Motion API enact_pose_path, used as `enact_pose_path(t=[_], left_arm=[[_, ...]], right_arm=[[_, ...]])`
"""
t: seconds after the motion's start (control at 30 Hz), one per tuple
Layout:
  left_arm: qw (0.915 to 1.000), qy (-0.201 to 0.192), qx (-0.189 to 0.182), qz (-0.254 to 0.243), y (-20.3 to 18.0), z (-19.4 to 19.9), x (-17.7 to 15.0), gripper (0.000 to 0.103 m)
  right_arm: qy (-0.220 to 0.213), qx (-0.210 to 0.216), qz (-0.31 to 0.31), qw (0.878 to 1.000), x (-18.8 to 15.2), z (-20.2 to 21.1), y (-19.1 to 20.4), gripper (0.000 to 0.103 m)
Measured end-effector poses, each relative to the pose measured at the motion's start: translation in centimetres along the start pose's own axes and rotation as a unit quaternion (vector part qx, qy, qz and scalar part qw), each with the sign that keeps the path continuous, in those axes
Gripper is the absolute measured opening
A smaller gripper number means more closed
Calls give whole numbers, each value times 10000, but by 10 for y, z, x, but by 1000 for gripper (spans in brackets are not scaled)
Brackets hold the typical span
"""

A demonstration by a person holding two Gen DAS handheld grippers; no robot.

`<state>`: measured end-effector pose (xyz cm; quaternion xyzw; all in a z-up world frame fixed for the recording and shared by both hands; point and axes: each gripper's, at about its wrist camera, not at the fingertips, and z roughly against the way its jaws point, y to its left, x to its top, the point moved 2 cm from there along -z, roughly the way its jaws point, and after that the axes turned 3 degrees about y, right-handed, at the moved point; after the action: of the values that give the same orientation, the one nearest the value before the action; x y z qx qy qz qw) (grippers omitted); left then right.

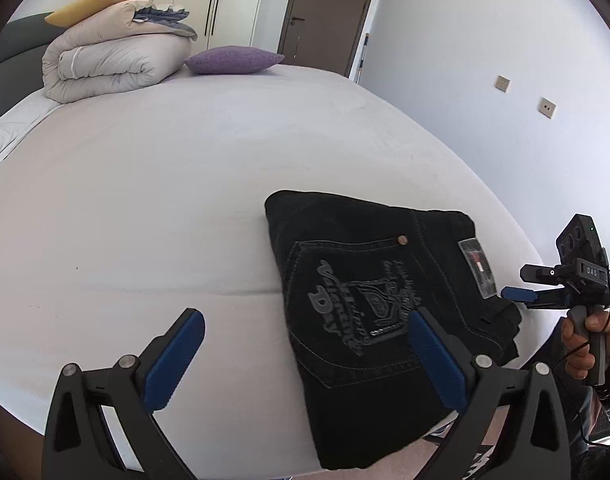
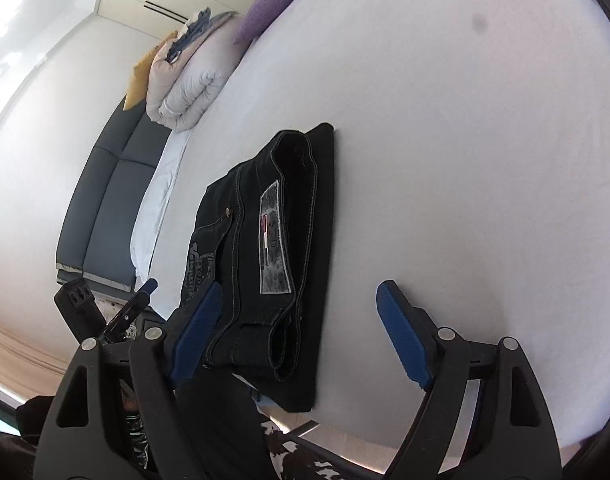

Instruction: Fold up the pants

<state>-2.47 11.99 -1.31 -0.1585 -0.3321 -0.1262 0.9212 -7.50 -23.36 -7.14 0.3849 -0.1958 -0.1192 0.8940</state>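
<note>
The black pants [image 1: 369,312] lie folded into a compact rectangle on the white bed [image 1: 165,200] near its front edge, back pocket with grey print facing up. My left gripper [image 1: 305,356] is open and empty, hovering just above the pants' left edge. My right gripper [image 2: 301,328] is open and empty at the waistband end of the pants [image 2: 273,248], where a grey label shows. It also shows in the left wrist view [image 1: 517,292], beside the waistband. The left gripper shows in the right wrist view [image 2: 141,300], at the left.
A folded beige duvet [image 1: 109,60] with a yellow pillow and a purple cushion [image 1: 233,60] sit at the bed's far end. A grey headboard [image 2: 105,208] is at the left. A wall with sockets [image 1: 505,84] and a door are to the right. The floor lies below the front edge.
</note>
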Motion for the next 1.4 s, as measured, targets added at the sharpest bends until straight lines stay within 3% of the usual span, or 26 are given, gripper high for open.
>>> enact_pose_path(t=[0.17,0.23,0.3,0.37,0.5,0.87,1.0,1.1,1.27,1.4], left_arm=[[9987,476,-118,124,8,-44,9,99],[9973,726,-69,47,4,-63,12,91],[9958,912,-81,15,1,-77,13,85],[9948,1009,-166,35,-3,-85,14,81],[9941,1058,-250,-46,-13,-91,18,63],[9933,1104,56,-338,-30,-89,20,48],[9934,1064,178,-394,-36,-84,23,30],[9940,996,187,-414,-40,-76,27,23],[9959,725,202,-494,-48,-62,50,21],[9961,598,191,-618,-61,-74,82,21]], right_arm=[[21,101,-256,9996,24,-20,-7,78],[146,6,-149,9998,30,-30,-1,78],[344,-33,1,9994,34,-42,7,70],[552,-49,21,9985,36,-56,10,56],[696,-173,-15,9974,42,-74,9,36],[529,-530,420,9963,34,-78,26,22],[341,-739,814,9934,25,-67,45,18],[187,-812,1094,9905,23,-58,62,17],[-52,-723,1342,9883,33,-37,83,17],[-256,-727,1373,9875,64,-19,84,17]])
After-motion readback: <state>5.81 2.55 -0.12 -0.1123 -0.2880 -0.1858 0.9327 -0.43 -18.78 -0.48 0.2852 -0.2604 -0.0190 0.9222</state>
